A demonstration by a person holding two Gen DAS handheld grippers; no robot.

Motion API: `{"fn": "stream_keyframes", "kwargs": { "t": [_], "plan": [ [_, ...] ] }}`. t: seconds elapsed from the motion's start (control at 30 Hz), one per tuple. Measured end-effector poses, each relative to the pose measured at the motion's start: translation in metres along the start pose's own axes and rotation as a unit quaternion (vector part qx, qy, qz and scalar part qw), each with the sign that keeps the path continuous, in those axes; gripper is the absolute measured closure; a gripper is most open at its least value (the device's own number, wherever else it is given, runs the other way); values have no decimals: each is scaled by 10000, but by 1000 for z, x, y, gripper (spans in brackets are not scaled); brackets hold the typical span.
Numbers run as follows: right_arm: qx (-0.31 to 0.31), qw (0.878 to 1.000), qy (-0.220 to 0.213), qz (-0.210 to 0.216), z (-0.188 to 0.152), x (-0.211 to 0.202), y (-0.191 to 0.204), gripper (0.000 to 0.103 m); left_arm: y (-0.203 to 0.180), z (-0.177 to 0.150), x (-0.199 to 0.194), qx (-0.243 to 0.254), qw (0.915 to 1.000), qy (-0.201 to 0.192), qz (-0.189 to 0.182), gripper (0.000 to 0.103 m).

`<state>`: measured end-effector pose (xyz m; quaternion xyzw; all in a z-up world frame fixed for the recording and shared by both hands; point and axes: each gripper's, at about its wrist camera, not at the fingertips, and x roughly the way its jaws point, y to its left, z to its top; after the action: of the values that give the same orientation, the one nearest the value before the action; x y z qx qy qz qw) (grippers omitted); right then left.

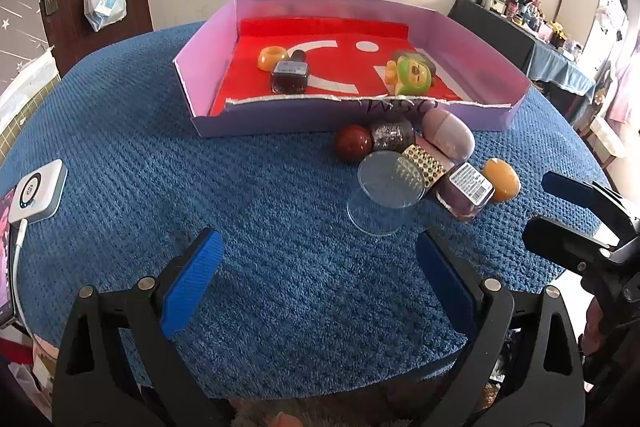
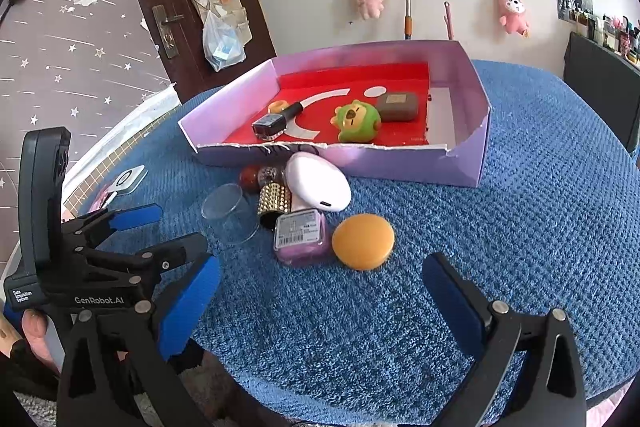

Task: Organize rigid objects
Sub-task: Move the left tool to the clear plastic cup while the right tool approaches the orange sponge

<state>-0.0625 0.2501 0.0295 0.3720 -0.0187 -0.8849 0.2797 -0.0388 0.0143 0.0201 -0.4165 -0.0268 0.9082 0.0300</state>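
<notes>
A purple box [image 1: 256,125] [image 2: 400,167] with a red floor stands at the back of the blue table. Inside lie a dark polish bottle [image 1: 290,75] [image 2: 274,123], an orange ring [image 1: 272,57], a green toy [image 1: 414,73] [image 2: 356,121] and a brown case [image 2: 398,107]. In front of the box lie a red ball [image 1: 354,143], a clear cup [image 1: 386,187] [image 2: 230,213], a pink polish bottle [image 1: 466,189] [image 2: 302,235], a white oval case [image 1: 448,139] [image 2: 318,183] and an orange disc [image 1: 501,179] [image 2: 363,241]. My left gripper [image 1: 316,275] [image 2: 168,231] and right gripper [image 2: 320,303] [image 1: 548,203] are open and empty, short of the pile.
A white charger [image 1: 38,193] with a cable and a phone [image 1: 6,263] lie at the table's left edge. A door with hanging bags and a wall with plush toys stand behind the table. A cluttered counter is at the far right.
</notes>
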Motion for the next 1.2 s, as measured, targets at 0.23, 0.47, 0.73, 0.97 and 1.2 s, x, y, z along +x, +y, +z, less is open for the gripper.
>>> {"fn": "stream_keyframes", "kwargs": {
  "t": [0.23,0.47,0.73,0.97,1.2],
  "plan": [
    [101,9998,142,-41,-4,7,-5,0,-2,-7,5,37,9999,132,-11,4],
    [149,9996,231,-102,-7,12,-7,0,-2,-12,8,65,9998,179,-35,4],
    [143,9992,192,-311,-8,15,-13,0,-7,-10,11,149,9997,179,63,4],
    [-116,9958,114,-898,-6,14,-18,14,-12,-5,14,219,9995,166,154,5],
    [-183,9949,142,-979,-4,15,-24,31,-20,4,22,240,9995,117,160,5]
  ]
}}
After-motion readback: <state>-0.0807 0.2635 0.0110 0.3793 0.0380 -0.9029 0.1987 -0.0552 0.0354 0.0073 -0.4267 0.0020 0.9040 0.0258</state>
